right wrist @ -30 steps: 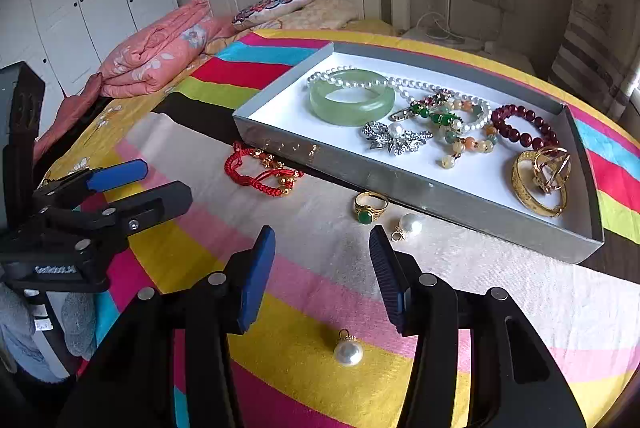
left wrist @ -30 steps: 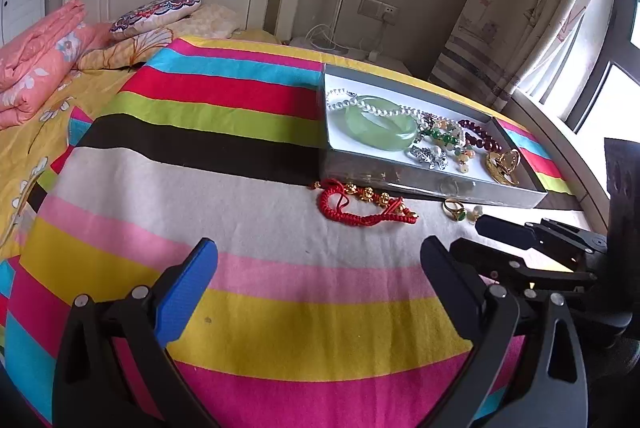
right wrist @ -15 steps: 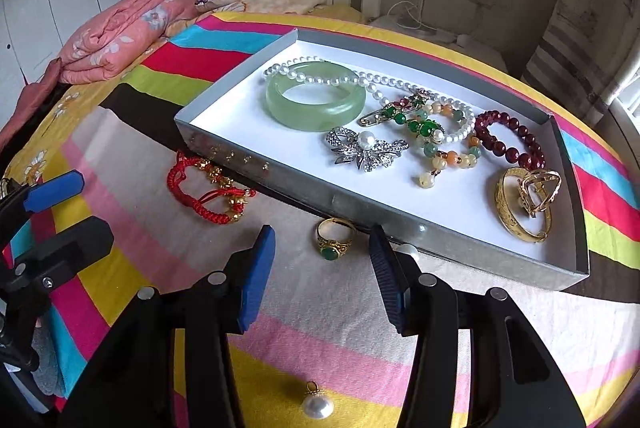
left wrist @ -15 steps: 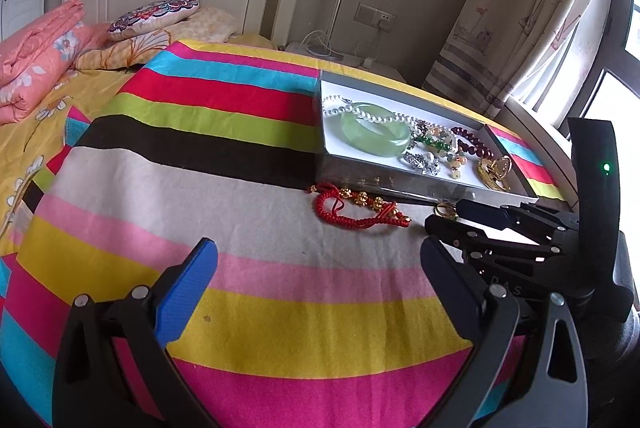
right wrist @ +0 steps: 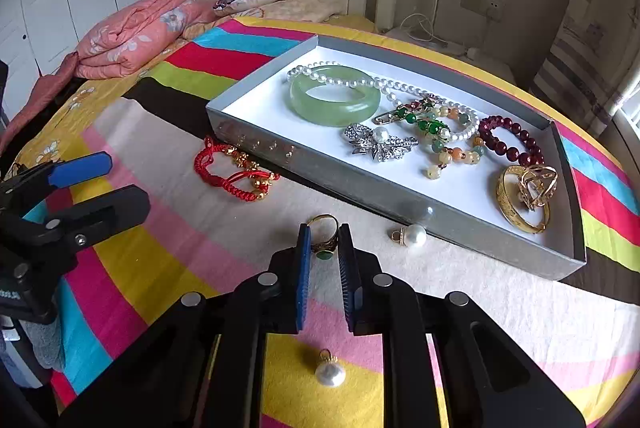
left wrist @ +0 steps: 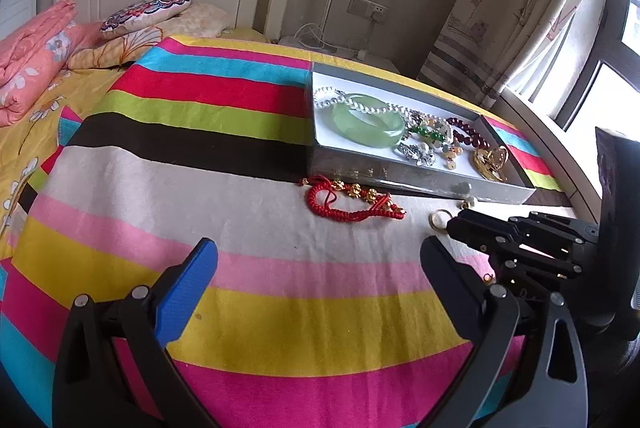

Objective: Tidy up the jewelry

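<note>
Right tool (right wrist: 323,248): jaws closing on ring (right wrist: 324,234) between its tips, on bed | ring: small, stiff, slippery; grip band sides | left tool (left wrist: 316,288): wide, empty | tray (right wrist: 400,195) ahead.

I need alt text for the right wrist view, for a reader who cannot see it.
The right tool is closing its jaws around a gold ring with a green stone on a striped bedspread. Behind it, a grey tray holds bracelets and necklaces; two pearl pendants and a red cord bracelet lie outside.
</note>
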A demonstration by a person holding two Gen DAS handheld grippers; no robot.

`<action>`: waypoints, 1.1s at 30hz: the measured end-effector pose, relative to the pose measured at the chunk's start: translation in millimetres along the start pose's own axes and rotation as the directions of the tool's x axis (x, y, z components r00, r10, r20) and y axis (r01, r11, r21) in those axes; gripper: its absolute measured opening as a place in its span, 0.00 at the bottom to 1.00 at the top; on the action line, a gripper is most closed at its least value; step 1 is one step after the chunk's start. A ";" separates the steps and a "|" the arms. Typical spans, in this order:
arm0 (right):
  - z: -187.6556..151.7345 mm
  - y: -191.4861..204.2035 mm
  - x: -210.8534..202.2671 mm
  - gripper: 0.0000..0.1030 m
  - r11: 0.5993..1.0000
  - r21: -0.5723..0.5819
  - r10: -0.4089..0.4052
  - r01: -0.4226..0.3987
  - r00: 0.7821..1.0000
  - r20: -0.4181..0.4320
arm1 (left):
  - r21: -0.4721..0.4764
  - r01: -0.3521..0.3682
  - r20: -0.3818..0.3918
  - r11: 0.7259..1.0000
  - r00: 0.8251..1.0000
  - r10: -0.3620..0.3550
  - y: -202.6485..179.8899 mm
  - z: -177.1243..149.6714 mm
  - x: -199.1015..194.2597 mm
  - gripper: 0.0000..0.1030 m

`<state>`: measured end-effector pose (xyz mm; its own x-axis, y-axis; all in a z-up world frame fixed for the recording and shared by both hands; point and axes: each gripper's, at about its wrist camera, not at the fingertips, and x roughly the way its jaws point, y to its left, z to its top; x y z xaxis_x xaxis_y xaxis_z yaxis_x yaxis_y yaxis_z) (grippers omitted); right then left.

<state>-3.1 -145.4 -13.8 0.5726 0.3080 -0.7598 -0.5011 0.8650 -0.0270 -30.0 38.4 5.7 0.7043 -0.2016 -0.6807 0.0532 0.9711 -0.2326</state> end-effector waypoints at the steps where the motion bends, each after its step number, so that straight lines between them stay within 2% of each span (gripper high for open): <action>1: -2.4 -0.8 -4.0 0.15 1.000 0.003 0.003 -0.003 1.000 0.009 | 0.015 0.004 -0.015 1.000 1.000 -0.004 -2.4 0.3 2.7 0.98; 5: -10.3 -9.2 -14.4 0.15 1.000 0.013 0.018 -0.018 0.999 0.026 | 0.083 -0.014 -0.075 0.996 0.997 0.021 -14.2 0.1 13.8 0.98; 9: -12.7 -15.0 -12.8 0.16 0.999 0.021 0.048 -0.049 0.999 0.022 | 0.081 -0.020 -0.091 0.997 0.996 0.027 -14.2 -0.8 18.4 0.98; 10: -11.8 -14.7 -12.7 0.22 0.999 0.018 0.049 -0.050 0.998 0.027 | 0.071 -0.017 -0.093 0.997 0.995 0.023 -12.4 -0.8 18.9 0.98; 12: -10.0 -11.8 -10.9 0.29 0.998 0.003 0.060 -0.060 0.998 0.025 | 0.053 -0.013 -0.096 0.999 0.995 0.018 -9.1 -0.5 19.8 0.98; 20: 2.1 -4.6 9.0 0.28 0.997 -0.053 0.055 -0.056 0.998 -0.025 | 0.059 -0.002 -0.094 0.998 0.996 0.008 -8.9 -0.6 19.6 0.98; 23: 1.5 -0.4 9.0 0.22 0.995 -0.091 0.032 -0.034 0.999 -0.030 | 0.059 0.001 -0.097 0.998 0.995 0.005 -9.3 -0.7 19.8 0.98; 24: 0.0 1.6 7.7 0.15 0.994 -0.108 0.026 -0.029 0.999 -0.028 | 0.059 0.002 -0.097 0.998 0.995 0.004 -9.4 -0.9 19.7 0.98; 33: -11.5 -5.2 -9.9 0.15 0.995 -0.102 0.013 -0.011 1.000 0.021 | 0.113 -0.014 -0.136 0.993 0.990 0.030 -20.1 1.1 27.1 0.98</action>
<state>-13.7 -157.5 -13.6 0.5796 0.3279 -0.7460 -0.5710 0.8166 -0.0847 -11.2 13.6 -7.3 0.6025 -0.1883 -0.7756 0.1232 0.9821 -0.1427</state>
